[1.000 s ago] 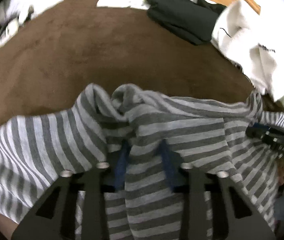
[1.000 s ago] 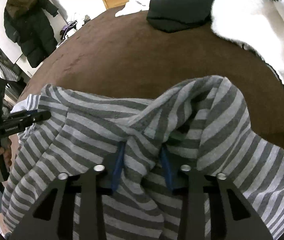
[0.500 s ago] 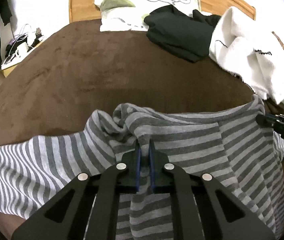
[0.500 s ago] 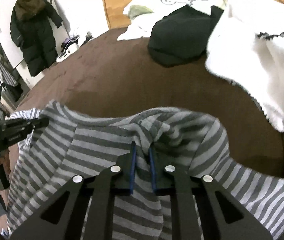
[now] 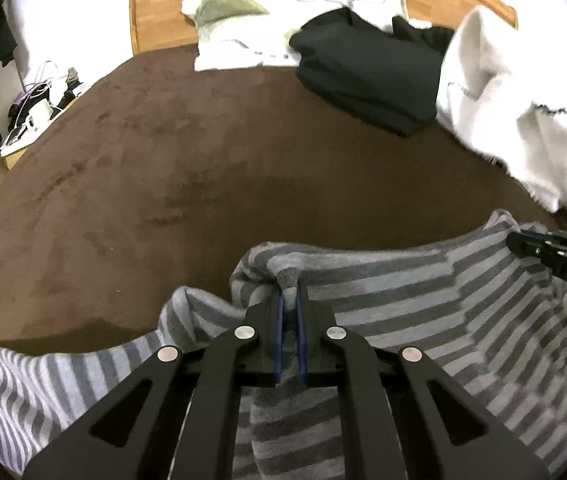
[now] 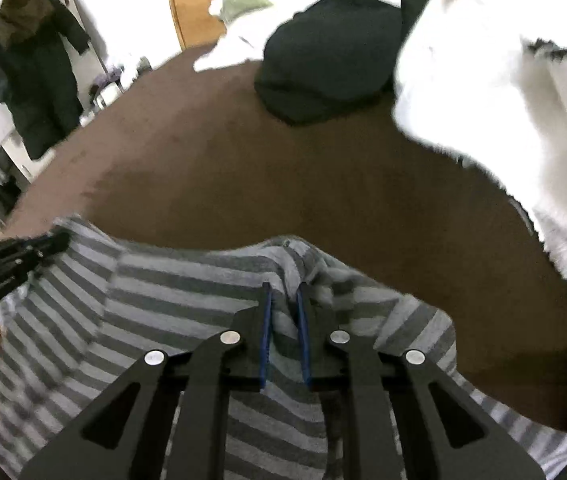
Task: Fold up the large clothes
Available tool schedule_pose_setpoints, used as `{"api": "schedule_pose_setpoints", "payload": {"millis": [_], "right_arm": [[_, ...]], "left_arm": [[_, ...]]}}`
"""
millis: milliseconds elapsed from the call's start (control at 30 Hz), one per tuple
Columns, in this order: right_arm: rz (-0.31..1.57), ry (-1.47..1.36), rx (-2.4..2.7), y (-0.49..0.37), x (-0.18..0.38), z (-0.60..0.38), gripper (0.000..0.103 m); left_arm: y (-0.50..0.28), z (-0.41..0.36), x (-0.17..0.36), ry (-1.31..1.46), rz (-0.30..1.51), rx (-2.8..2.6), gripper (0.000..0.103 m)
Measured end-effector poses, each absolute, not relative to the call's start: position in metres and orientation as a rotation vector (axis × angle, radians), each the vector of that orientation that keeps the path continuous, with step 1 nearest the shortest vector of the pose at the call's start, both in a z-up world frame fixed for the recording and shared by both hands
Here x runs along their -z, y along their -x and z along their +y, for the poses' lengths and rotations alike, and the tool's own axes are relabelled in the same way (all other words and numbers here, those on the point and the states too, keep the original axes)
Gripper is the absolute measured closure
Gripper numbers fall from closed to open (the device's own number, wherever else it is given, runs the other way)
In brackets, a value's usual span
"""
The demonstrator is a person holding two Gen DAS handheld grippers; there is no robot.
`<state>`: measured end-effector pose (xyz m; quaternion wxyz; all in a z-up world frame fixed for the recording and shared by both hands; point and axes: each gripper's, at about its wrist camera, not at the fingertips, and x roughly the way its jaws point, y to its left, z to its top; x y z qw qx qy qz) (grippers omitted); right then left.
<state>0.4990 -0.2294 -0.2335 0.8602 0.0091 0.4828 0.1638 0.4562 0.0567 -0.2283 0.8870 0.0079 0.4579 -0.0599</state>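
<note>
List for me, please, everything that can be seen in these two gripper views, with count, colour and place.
striped garment: one, grey and light grey, bunched along the near edge of the bed, pinched by both grippers
bed cover: one, brown, spread under everything
black clothes: one folded pile, far side of the bed
white fleecy garment: one, far right of the bed
printed pillow: white with green patches, against the headboard
headboard: one, wooden, far end
dark coat: one, hanging on the wall at left
left gripper: black with blue pads, shut on a fold of stripes
right gripper: same build, gripping a fold, jaws easing open
</note>
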Motion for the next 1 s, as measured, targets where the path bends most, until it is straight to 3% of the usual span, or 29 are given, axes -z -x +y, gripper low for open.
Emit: {"api": "schedule_pose_setpoints", "payload": {"millis": [167,267,300,333,367,400,433,600,1000], "right_arm": [[1.014,-0.025,-0.342,-0.498,0.241,-0.231,0.088],[1.018,0.008,-0.343,-0.496,0.235,-0.226,0.08],[1.022,0.016,-0.338,-0.496,0.231,-0.225,0.066],[1.021,0.034,-0.319,-0.492,0.224,-0.224,0.039],[1.004,0.053,-0.307,-0.486,0.215,-0.224,0.03],[0.989,0.061,-0.312,-0.48,0.208,-0.224,0.026],[0.974,0.073,-0.32,-0.472,0.198,-0.224,0.026],[0.995,0.088,-0.371,-0.427,0.172,-0.212,0.017],[1.08,0.224,-0.462,-0.355,0.209,-0.179,0.017]], "left_arm": [[-0.453,0.057,0.24,-0.014,0.955,0.126,0.092],[-0.455,0.058,0.236,-0.001,0.971,0.134,0.086],[-0.455,0.057,0.234,-0.001,0.979,0.144,0.077],[-0.454,0.055,0.23,-0.016,0.997,0.158,0.057],[-0.452,0.054,0.226,-0.029,1.008,0.168,0.044],[-0.445,0.049,0.218,-0.048,1.012,0.188,0.021],[-0.439,0.045,0.212,-0.072,1.001,0.188,0.012],[-0.403,0.018,0.187,-0.141,1.015,0.25,0.007],[-0.341,-0.003,0.207,-0.127,1.077,0.336,0.007]]}}
